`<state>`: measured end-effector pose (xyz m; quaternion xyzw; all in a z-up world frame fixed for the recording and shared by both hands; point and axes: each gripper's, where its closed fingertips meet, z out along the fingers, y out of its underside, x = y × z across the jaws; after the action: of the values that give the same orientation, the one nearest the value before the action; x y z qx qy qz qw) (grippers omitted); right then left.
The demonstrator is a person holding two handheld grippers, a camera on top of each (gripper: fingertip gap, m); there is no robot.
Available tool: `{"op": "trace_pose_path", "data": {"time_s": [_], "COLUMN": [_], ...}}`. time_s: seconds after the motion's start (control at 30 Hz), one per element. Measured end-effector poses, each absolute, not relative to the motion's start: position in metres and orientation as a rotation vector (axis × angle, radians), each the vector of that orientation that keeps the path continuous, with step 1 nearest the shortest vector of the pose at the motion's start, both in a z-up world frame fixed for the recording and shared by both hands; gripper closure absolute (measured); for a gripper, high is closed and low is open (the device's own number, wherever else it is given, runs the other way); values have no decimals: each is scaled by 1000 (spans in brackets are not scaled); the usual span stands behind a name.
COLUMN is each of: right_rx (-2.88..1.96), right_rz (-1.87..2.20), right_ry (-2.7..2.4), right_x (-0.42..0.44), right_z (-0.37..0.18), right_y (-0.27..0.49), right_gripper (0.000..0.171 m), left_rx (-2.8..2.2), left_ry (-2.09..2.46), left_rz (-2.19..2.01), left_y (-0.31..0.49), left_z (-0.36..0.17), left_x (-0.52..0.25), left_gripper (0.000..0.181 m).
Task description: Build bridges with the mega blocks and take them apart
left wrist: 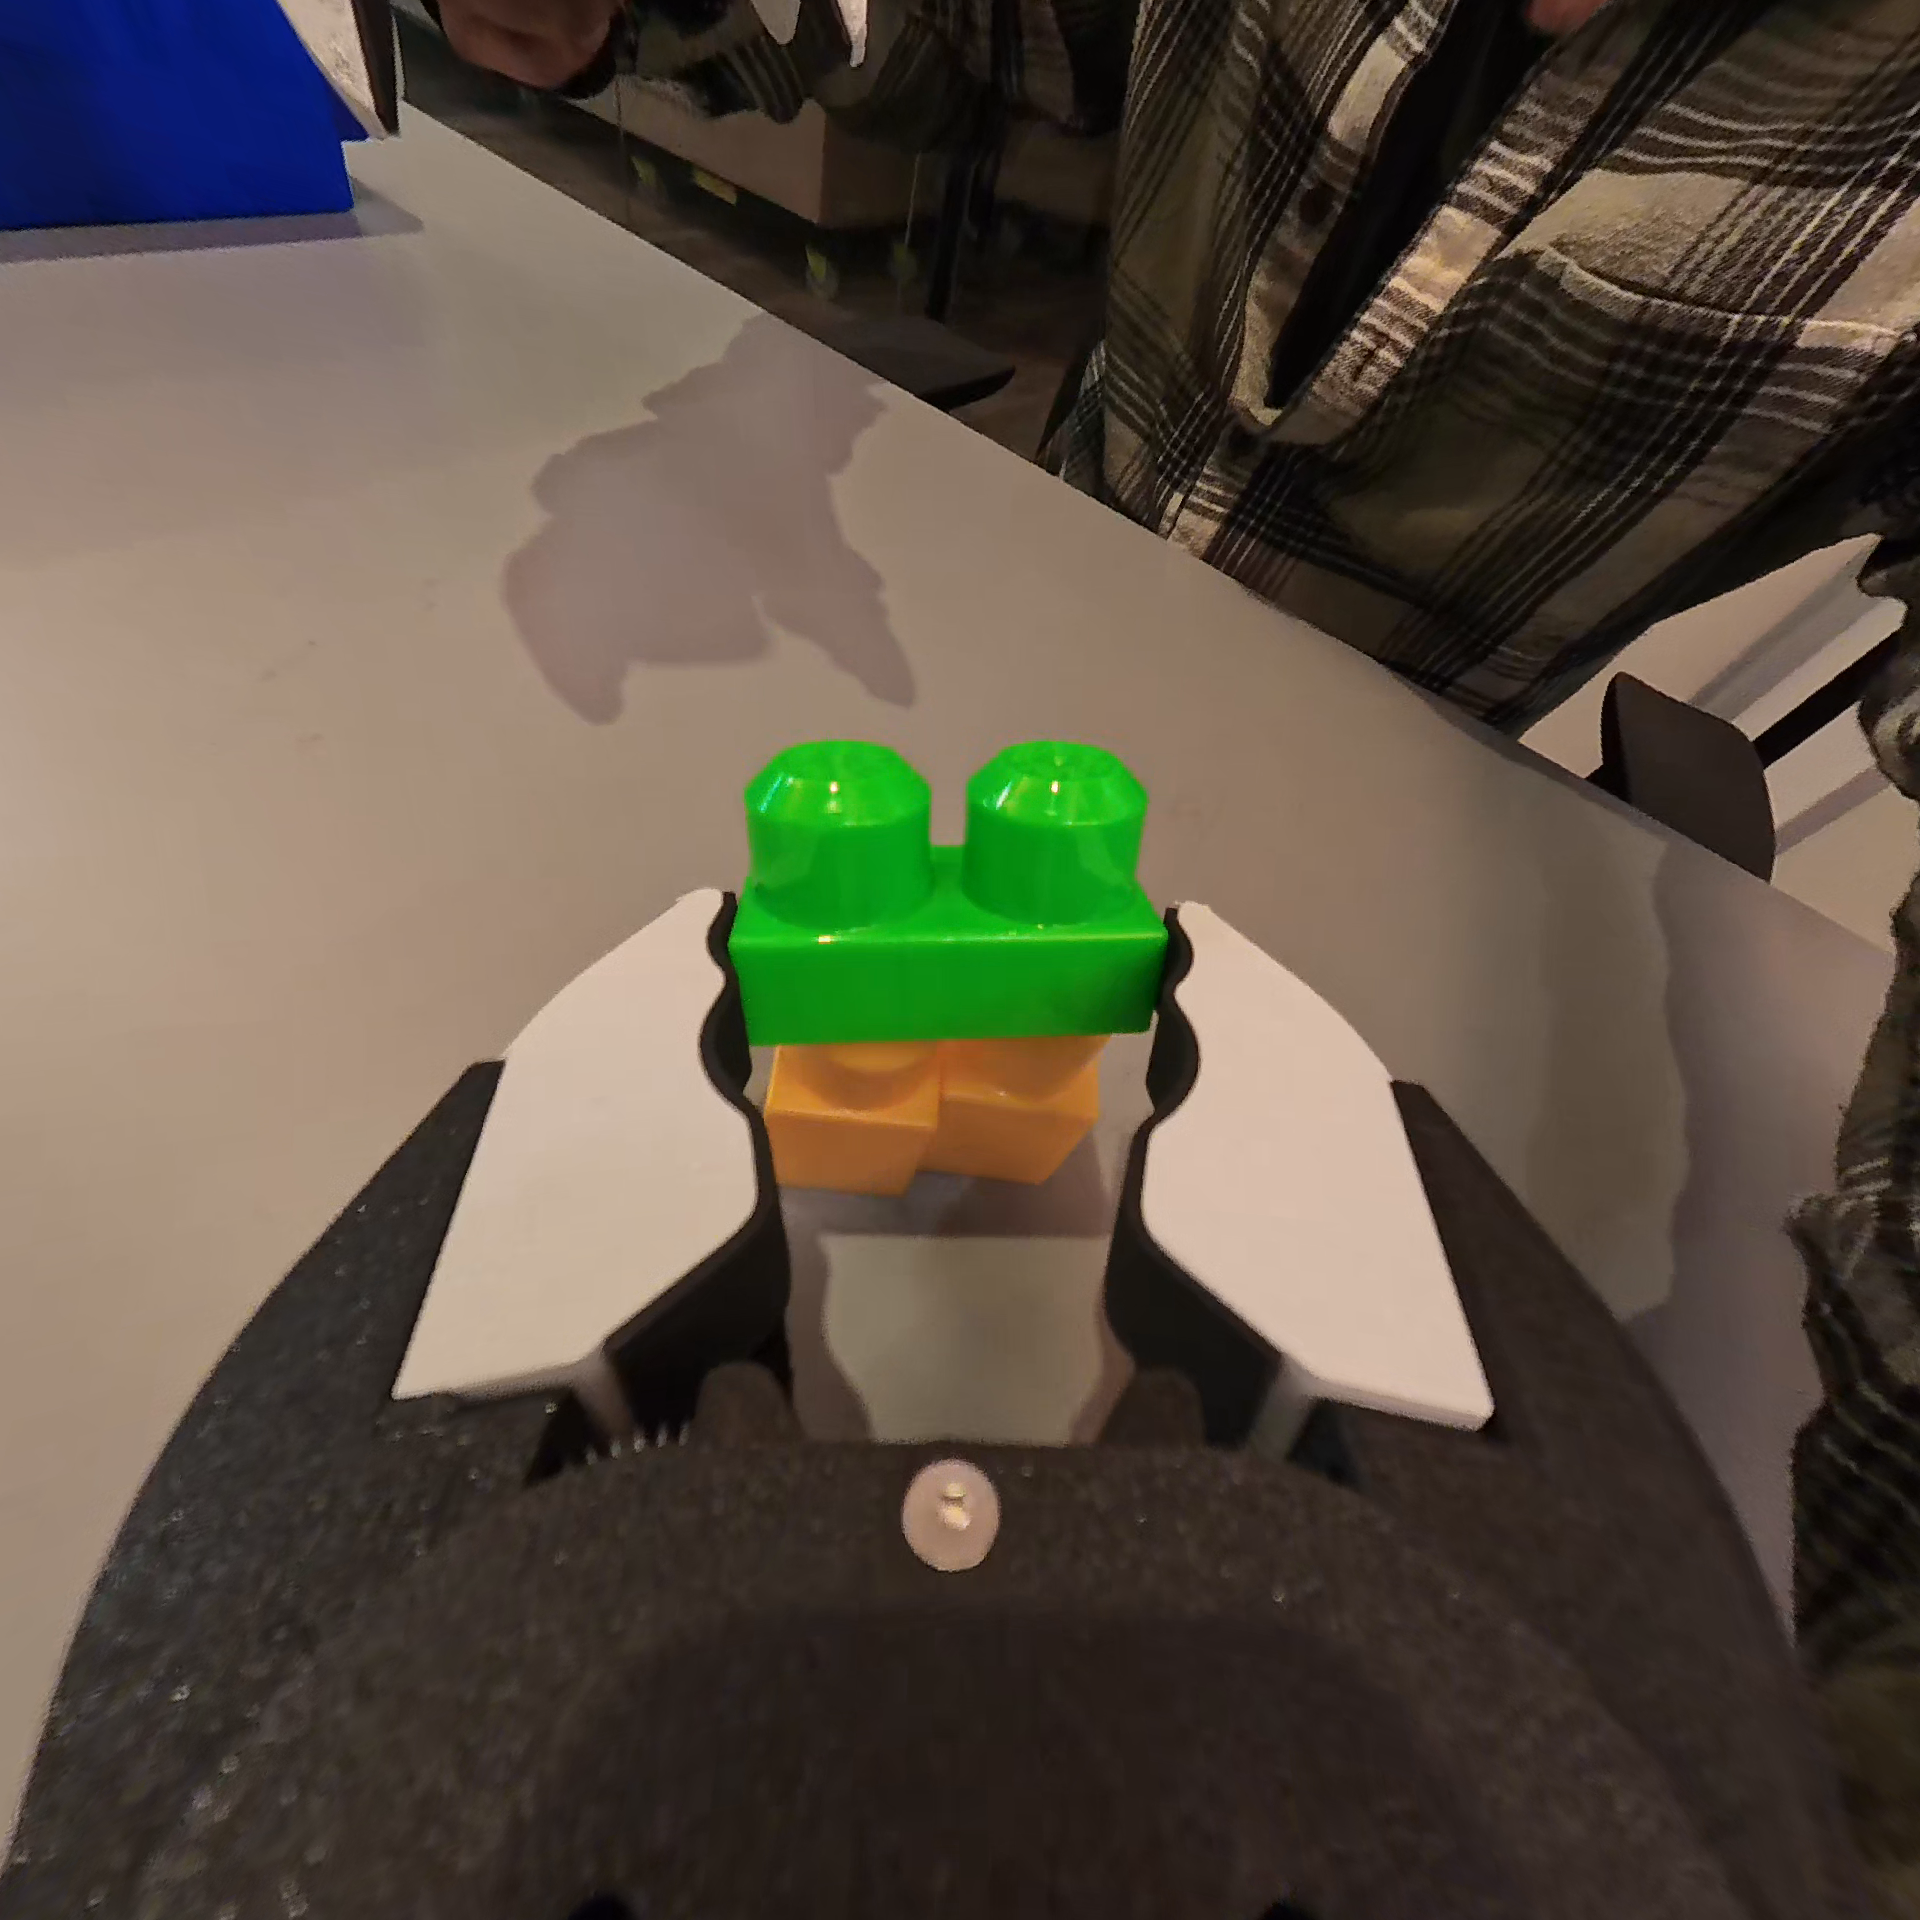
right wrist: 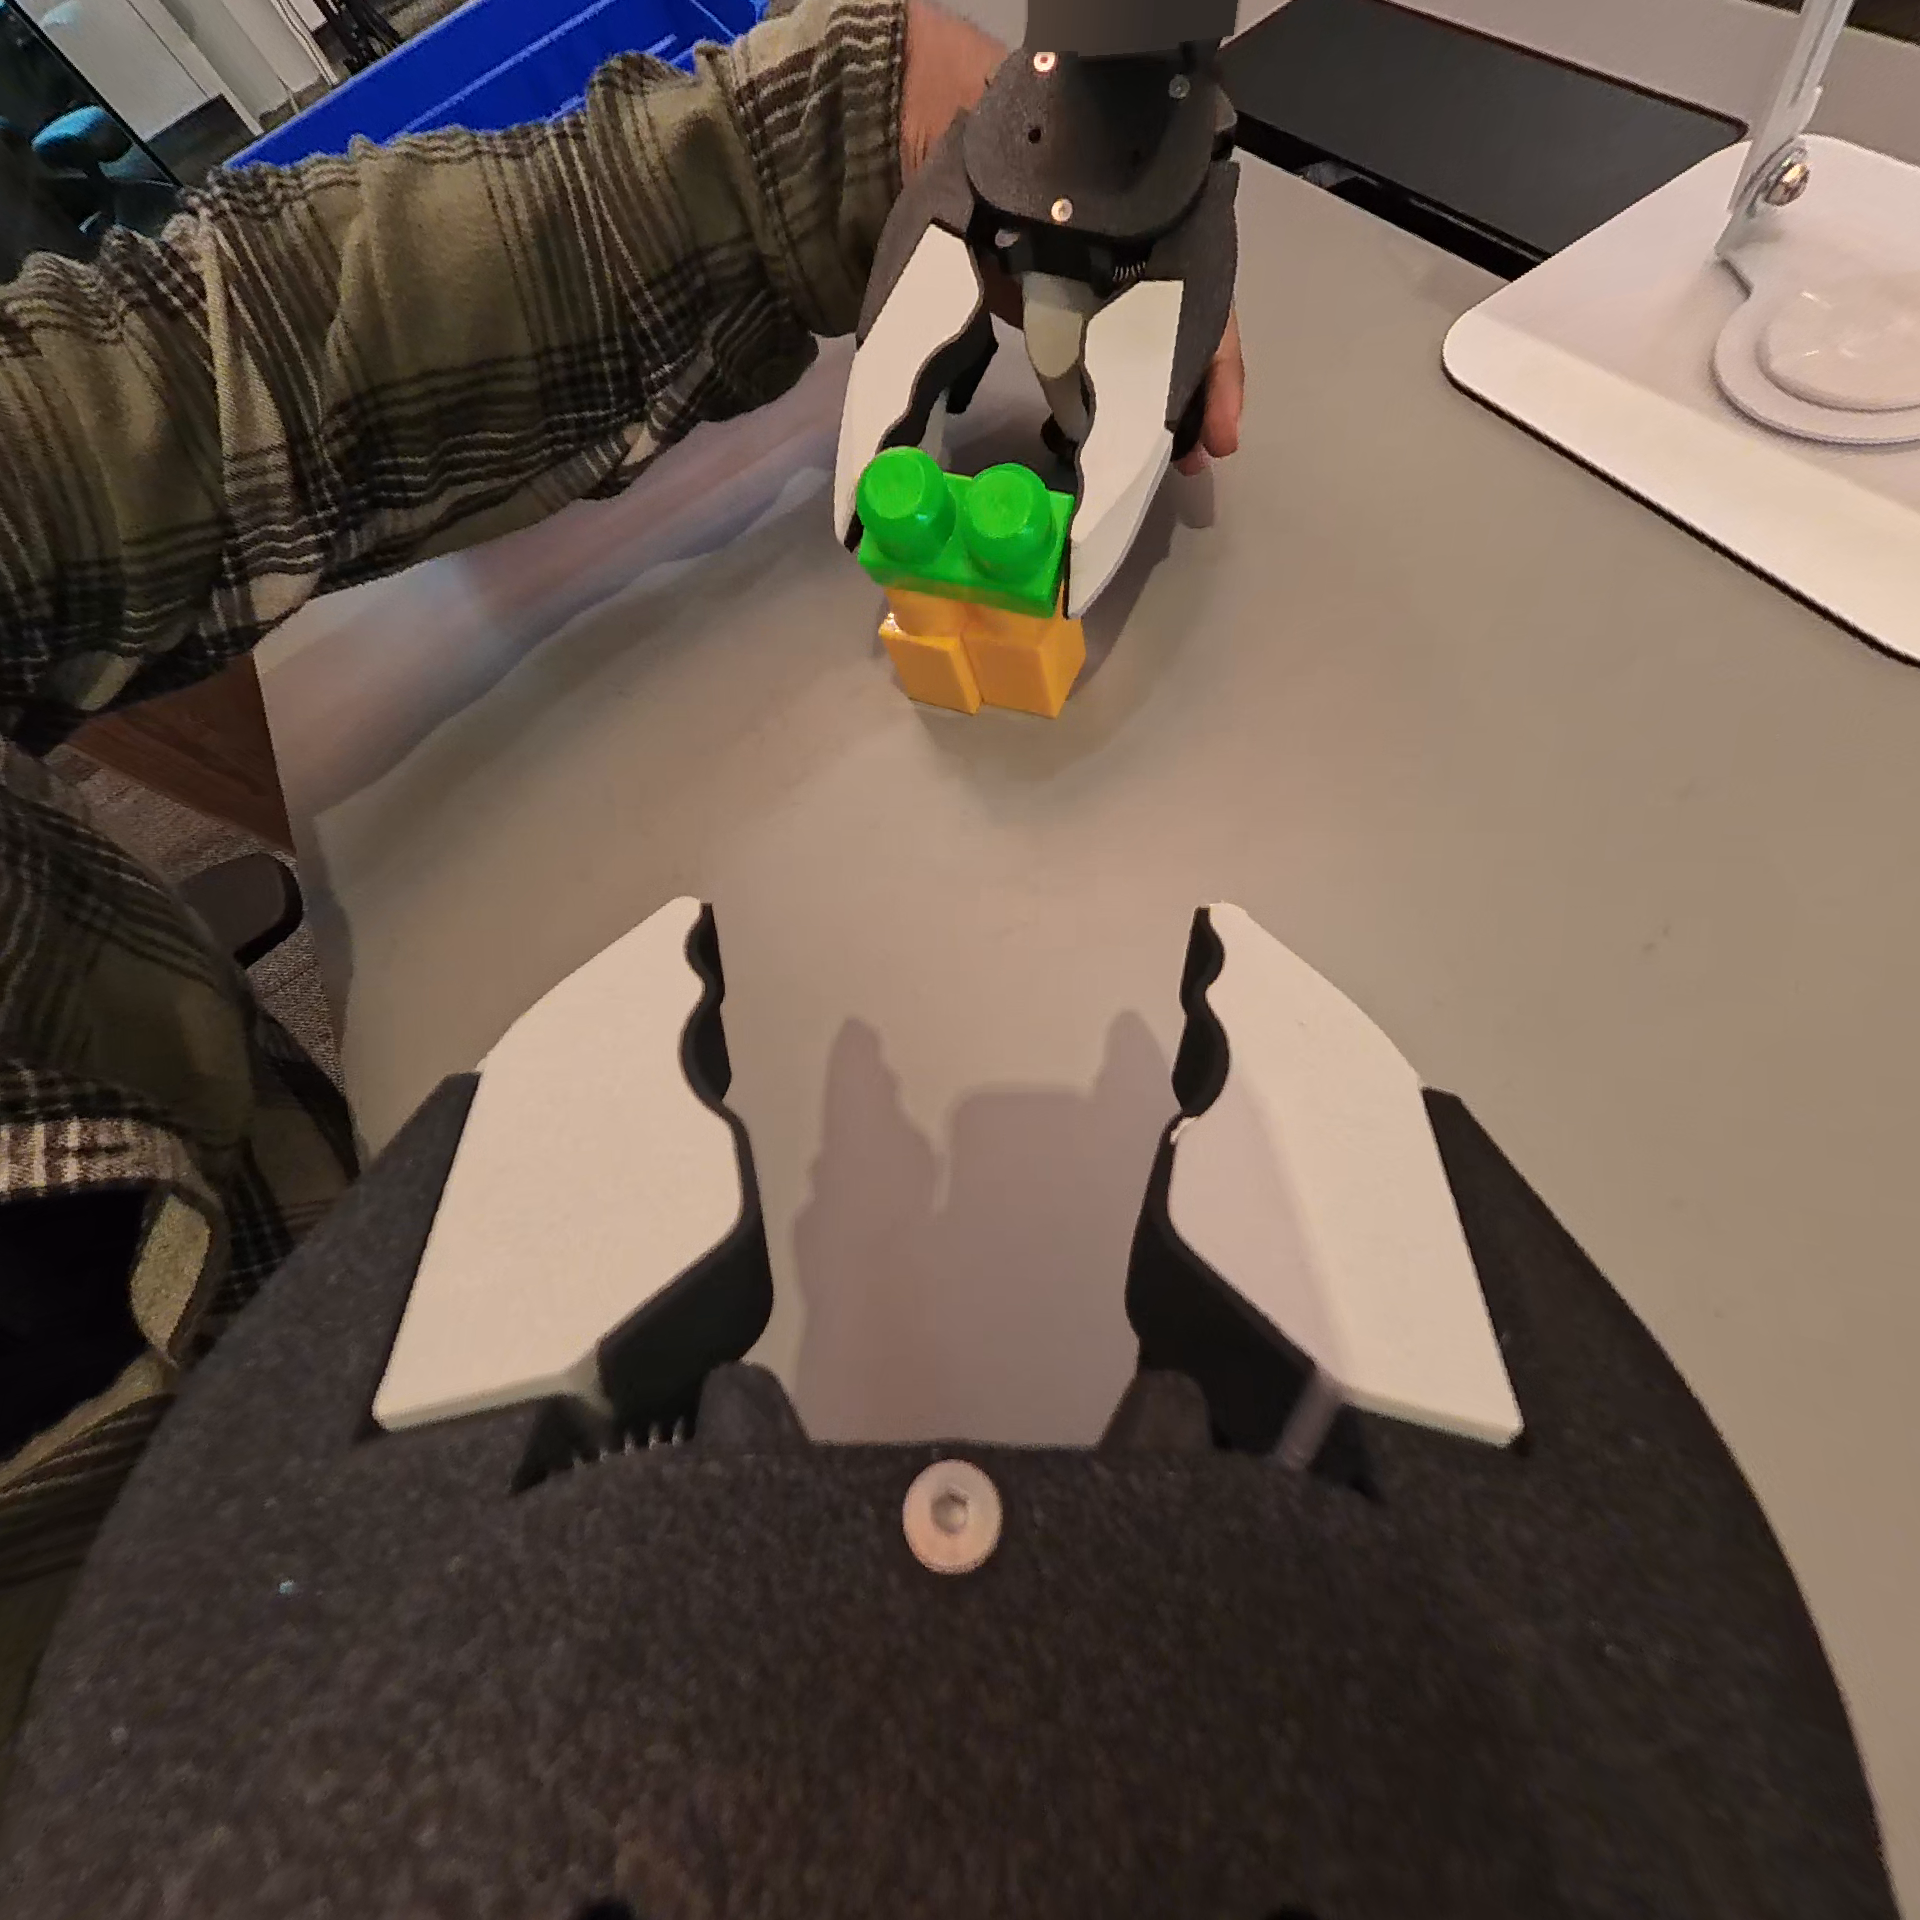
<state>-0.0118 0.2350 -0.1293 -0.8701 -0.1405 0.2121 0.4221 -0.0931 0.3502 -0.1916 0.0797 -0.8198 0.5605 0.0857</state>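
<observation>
A green two-stud block (left wrist: 940,982) lies across two orange single-stud blocks (left wrist: 847,1138) that stand side by side on the grey table (left wrist: 312,727). The orange studs still show under the green block. My left gripper (left wrist: 945,925) is shut on the green block's two ends. In the right wrist view the left gripper (right wrist: 966,566) reaches in from the far side and holds the green block (right wrist: 961,566) over the orange blocks (right wrist: 982,670). My right gripper (right wrist: 953,920) is open and empty, low over the table, well short of the stack.
A blue bin (left wrist: 156,114) stands at the table's far corner and shows in the right wrist view (right wrist: 499,83). A white stand base (right wrist: 1662,416) lies at the right. A person's plaid sleeve (right wrist: 416,312) crosses the left side. The table edge (left wrist: 1039,447) runs diagonally. About 15 centimetres separates my left fingertips from my right.
</observation>
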Motion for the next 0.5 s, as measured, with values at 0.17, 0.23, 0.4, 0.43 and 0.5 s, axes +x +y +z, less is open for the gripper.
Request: {"op": "trace_pose_path", "data": {"time_s": [0.17,0.23,0.4,0.43,0.5], "right_rx": [-2183,-2179,-2177,-2177,-2178], "right_rz": [533,539,547,548,545], "right_ry": [-351,-350,-367,-369,-369], "right_x": [-11,-11,-16,-16,-16], "right_z": [-131,-131,-132,-132,-131], "right_y": [236,237,237,237,236], "right_gripper": [86,87,86,86,87], "left_rx": [260,269,306,315,321], "left_ry": [-2439,-2429,-2409,-2403,-2392], "left_rz": [1738,1748,1752,1750,1728], "left_y": [350,349,349,349,349], "left_z": [-185,-184,-185,-185,-186], "left_x": [-91,-93,-94,-95,-97], "left_gripper": [106,106,106,106,106]}}
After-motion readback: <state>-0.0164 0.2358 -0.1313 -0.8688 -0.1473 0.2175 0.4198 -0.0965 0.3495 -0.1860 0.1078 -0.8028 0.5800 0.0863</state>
